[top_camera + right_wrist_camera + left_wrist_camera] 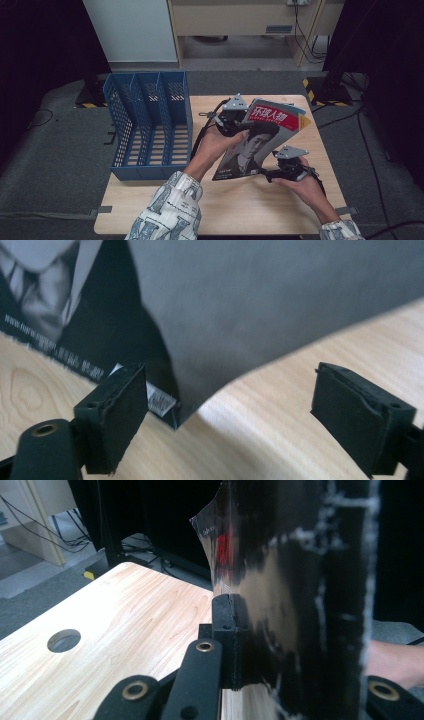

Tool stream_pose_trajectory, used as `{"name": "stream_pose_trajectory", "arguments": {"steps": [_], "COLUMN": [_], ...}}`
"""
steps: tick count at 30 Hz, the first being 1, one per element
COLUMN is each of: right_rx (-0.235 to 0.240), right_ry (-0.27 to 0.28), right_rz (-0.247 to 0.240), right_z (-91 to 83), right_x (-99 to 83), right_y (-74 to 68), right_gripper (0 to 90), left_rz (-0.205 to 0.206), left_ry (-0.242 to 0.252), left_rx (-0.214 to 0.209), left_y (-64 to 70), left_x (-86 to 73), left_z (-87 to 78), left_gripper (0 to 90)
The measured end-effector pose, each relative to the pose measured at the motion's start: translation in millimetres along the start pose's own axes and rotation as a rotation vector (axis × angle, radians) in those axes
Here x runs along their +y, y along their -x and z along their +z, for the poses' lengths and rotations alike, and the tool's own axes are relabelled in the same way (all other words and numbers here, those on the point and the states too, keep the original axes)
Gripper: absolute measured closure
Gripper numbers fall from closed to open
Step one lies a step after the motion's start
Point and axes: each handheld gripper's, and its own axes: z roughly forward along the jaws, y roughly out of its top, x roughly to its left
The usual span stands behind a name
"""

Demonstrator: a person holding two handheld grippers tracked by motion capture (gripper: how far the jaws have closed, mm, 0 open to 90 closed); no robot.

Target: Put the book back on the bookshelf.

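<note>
- One magazine [260, 137], with a red-and-white title over a dark portrait cover, was held tilted above the middle of the wooden table [220, 210], its lower edge close to the tabletop.
- Left gripper [235, 119] sat at the magazine's upper left edge; in the left gripper view its jaws were closed flat on the glossy cover [280, 610], one black pad pressed against the sheet.
- Right gripper [272, 172] lay just beside the magazine's lower right corner. In the right gripper view its jaws stood wide apart and grasped nothing; the corner [175, 415] hung between them, nearer one pad, above the wood.
- One blue mesh file rack [147, 125] with three compartments stood on the table's left edge, well apart from the magazine.
- Two patterned sleeves [167, 212] entered from the bottom of the high view.
</note>
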Motion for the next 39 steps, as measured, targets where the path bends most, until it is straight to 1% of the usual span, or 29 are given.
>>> {"name": "stream_pose_trajectory", "arguments": {"steps": [1, 2, 3, 4, 6, 7, 8, 9, 13, 14, 17, 22, 26, 29, 30, 38, 39], "right_rx": [0.0, 0.004, 0.004, 0.012, 0.017, 0.033, 0.033, 0.039, 0.039, 0.045, 0.046, 0.052, 0.062, 0.053, 0.056, 0.073, 0.076], "right_ry": [0.0, 0.01, 0.01, 0.004, 0.003, 0.015, 0.015, 0.026, 0.028, 0.027, 0.02, 0.02, -0.017, -0.014, -0.008, -0.001, 0.002], "right_rz": [0.0, -0.009, -0.009, -0.019, -0.019, 0.002, 0.002, 0.001, -0.012, -0.014, -0.026, -0.016, -0.022, -0.037, -0.033, -0.028, -0.035], "right_z": [0.0, 1.6, 1.6, 3.1, 3.3, 2.6, 2.6, 2.2, 2.9, 3.2, 3.4, 0.3, -3.2, -5.7, -7.2, -9.4, -8.9], "right_x": [0.0, 3.0, 3.0, 5.0, 5.8, 7.6, 7.6, 9.2, 9.9, 9.8, 8.9, 9.2, 12.7, 13.2, 13.3, 15.8, 16.5], "right_y": [0.0, 0.2, 0.2, 0.4, 0.4, 0.4, 0.4, 0.6, 1.6, 2.0, 2.2, 5.2, 7.5, 9.2, 10.1, 10.4, 10.9], "right_gripper": [15.9, 18.5, 18.5, 20.2, 20.6, 22.1, 22.1, 22.9, 25.3, 27.2, 29.2, 37.8, 43.9, 49.9, 53.7, 57.4, 56.3], "left_rz": [-0.001, -0.004, -0.004, -0.001, 0.0, 0.003, 0.007, 0.01, 0.015, 0.014, 0.004, 0.009, 0.0, -0.01, -0.012, -0.012, -0.012], "left_ry": [0.001, -0.001, -0.006, -0.01, -0.007, -0.01, -0.012, -0.014, -0.014, -0.012, -0.01, -0.008, -0.004, 0.001, 0.005, 0.009, 0.009], "left_rx": [-0.006, -0.012, -0.017, -0.022, -0.024, -0.027, -0.031, -0.034, -0.033, -0.035, -0.037, -0.044, -0.049, -0.049, -0.051, -0.068, -0.069], "left_y": [-0.3, -0.8, -1.3, -1.3, -0.8, -0.2, 0.5, 1.7, 2.1, 1.8, 0.3, 0.2, -1.0, -3.8, -4.9, -6.3, -6.4], "left_x": [-0.6, -1.2, -1.3, -1.5, -1.7, -1.9, -2.3, -3.3, -5.0, -5.5, -7.7, -8.0, -8.1, -8.3, -8.6, -8.6, -8.6], "left_z": [-0.8, -1.3, -1.5, -1.3, -0.9, -0.7, -0.6, -0.1, 0.3, 0.4, 0.9, -0.3, -0.8, -1.9, -3.1, -7.7, -8.1], "left_gripper": [86.7, 86.6, 86.6, 86.7, 86.7, 86.6, 86.6, 86.6, 86.7, 86.7, 86.7, 86.7, 86.7, 86.7, 86.7, 86.7, 86.7]}}
